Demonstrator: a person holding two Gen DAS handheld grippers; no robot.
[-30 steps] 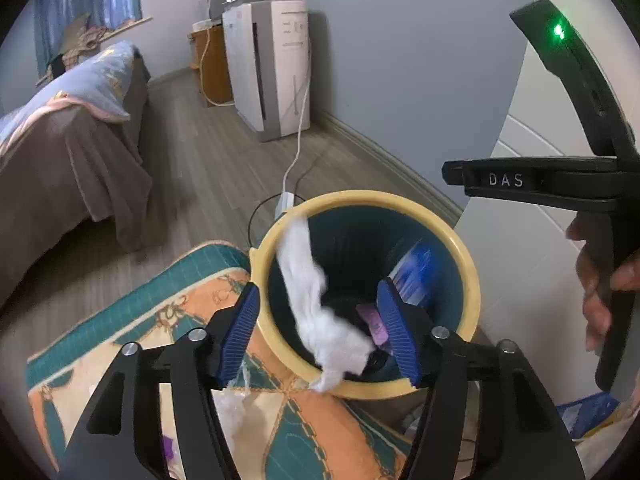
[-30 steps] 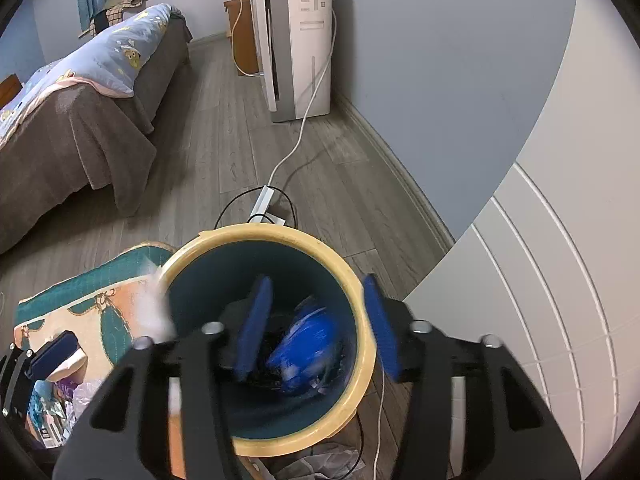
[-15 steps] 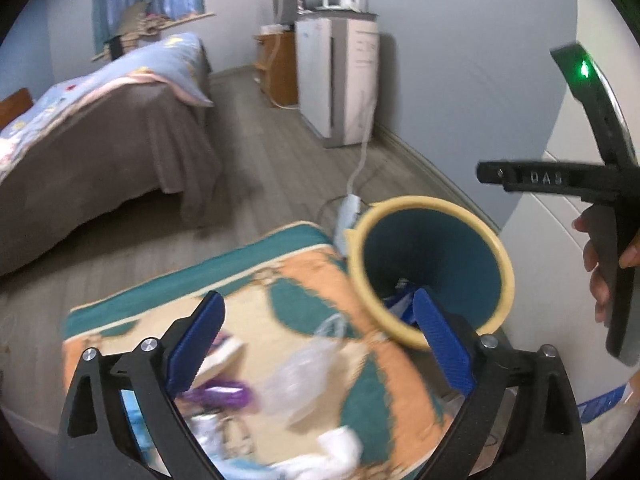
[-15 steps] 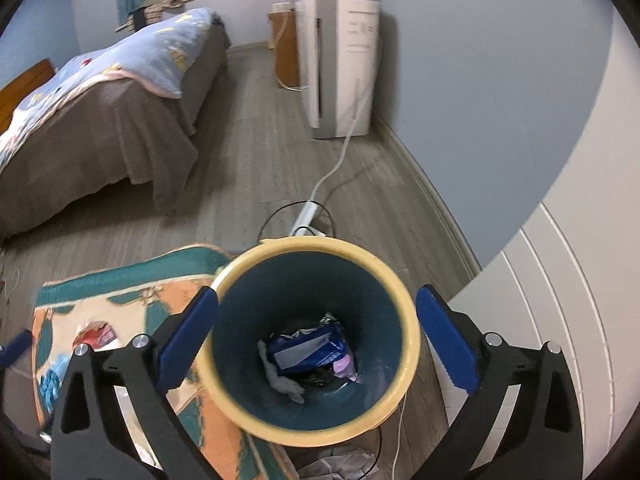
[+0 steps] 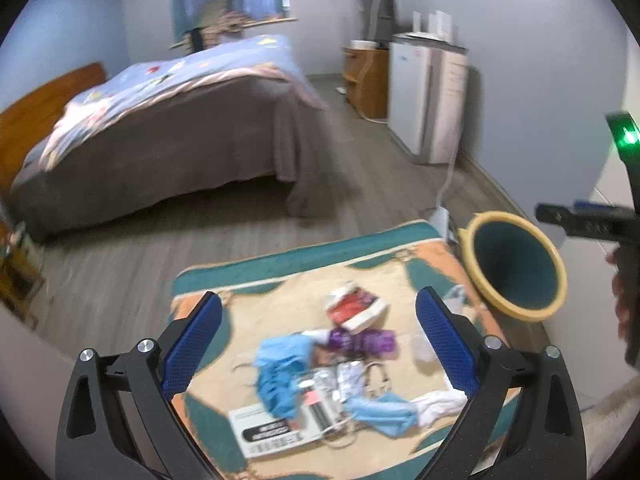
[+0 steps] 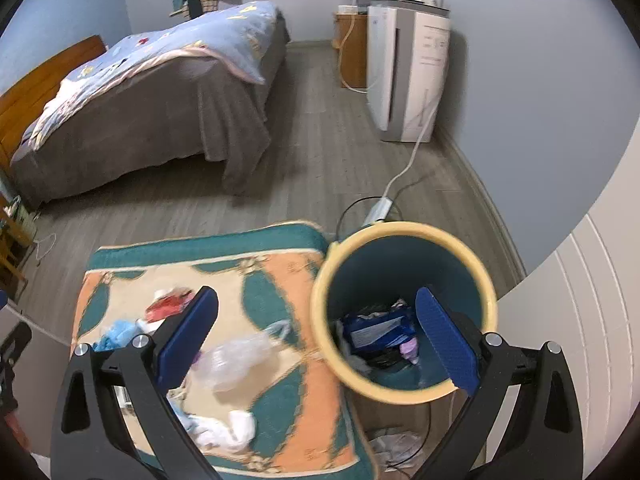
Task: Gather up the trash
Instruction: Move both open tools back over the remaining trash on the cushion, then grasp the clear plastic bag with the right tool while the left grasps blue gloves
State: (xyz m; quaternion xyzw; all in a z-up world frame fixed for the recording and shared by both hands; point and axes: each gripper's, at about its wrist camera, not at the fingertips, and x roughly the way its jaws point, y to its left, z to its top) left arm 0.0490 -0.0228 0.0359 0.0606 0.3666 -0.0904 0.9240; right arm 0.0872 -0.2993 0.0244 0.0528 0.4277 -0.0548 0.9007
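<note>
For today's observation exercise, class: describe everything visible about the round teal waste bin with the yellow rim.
The round teal waste bin with the yellow rim looks like smooth plastic: a teal tub capped by a thick pale-yellow ring. It stands upright and open-topped on the grey floor, right beside the patterned rug's corner; whether they touch is unclear. Inside lie a blue wrapper, white tissue and a purple scrap. A white power strip and cables lie just behind it.

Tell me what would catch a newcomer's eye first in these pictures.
Probably the pile of trash strewn over the teal-and-orange rug, between the open left gripper. Next, the yellow-rimmed bin beside the rug, already holding wrappers, under the open right gripper.
</note>
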